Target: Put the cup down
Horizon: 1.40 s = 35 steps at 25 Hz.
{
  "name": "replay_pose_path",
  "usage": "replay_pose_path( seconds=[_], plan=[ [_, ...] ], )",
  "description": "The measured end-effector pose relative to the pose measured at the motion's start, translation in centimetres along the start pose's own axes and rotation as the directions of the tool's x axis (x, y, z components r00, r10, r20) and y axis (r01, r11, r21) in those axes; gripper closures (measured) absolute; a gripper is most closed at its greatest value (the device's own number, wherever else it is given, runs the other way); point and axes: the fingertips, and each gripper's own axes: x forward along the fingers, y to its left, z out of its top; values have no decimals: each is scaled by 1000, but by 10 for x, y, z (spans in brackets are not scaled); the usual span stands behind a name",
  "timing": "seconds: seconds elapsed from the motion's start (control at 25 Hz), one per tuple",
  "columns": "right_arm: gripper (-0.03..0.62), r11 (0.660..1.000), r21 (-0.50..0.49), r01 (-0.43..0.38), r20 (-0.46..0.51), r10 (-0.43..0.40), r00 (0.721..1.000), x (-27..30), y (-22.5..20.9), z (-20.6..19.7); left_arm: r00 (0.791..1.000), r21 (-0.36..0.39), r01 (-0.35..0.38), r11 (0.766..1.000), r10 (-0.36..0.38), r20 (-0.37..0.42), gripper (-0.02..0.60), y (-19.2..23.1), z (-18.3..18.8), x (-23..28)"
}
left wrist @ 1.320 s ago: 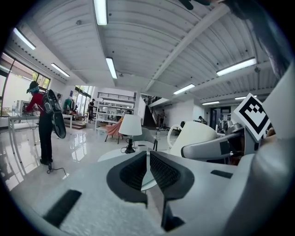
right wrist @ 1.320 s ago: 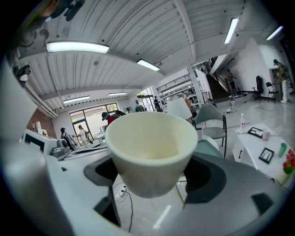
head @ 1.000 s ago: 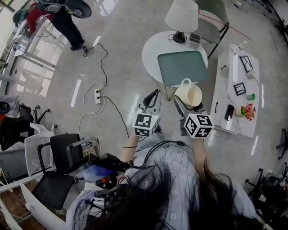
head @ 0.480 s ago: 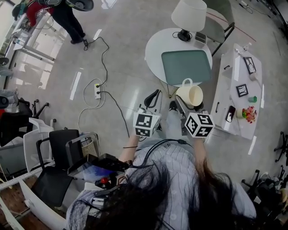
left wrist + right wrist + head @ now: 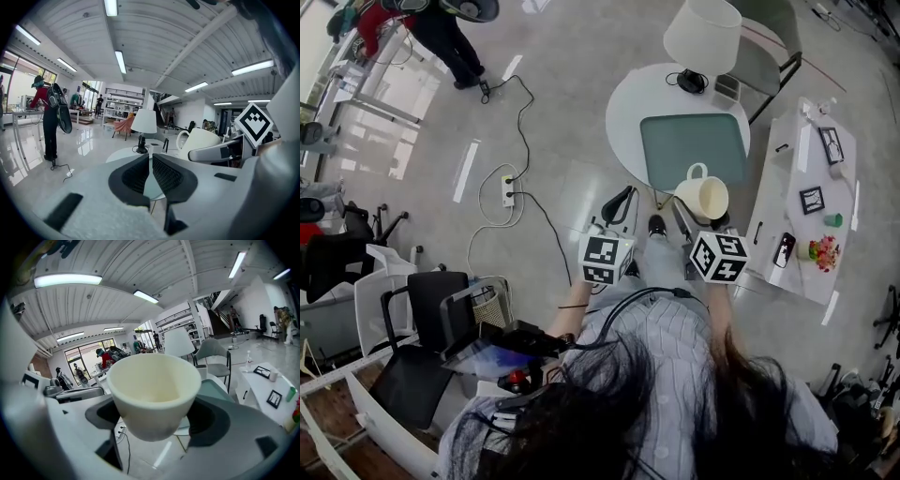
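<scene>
Cream cup (image 5: pixel 705 199) is clamped by its lower body between the jaws of the right gripper (image 5: pixel 701 221). It is held forward and mouth up at the near edge of the round white table (image 5: pixel 623 112), in the air. The left gripper (image 5: pixel 617 204) is held alongside, jaws nearly together, with nothing between them. The cup's handle is hidden in the right gripper view.

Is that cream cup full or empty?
Empty: the right gripper view looks into the cream handled cup, clamped by the right gripper, showing bare inside.
</scene>
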Motion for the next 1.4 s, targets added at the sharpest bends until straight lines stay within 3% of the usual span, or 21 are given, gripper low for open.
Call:
replay_pose_path(
  seconds=[0.52,0.84,1.4],
  plan=[
    [192,1000,4,29,-101,-29,994,69,-82,7,995,21,47,999,-45,-91,551,-8,3,106],
    [192,1000,10,28,-158,-27,987,109,-119,0,989,38,14,999,-8,-149,551,11,1,148],
    [192,992,62,110,-237,-92,967,155,-178,-24,963,58,71,996,-53,-263,549,10,-22,197]
  ],
)
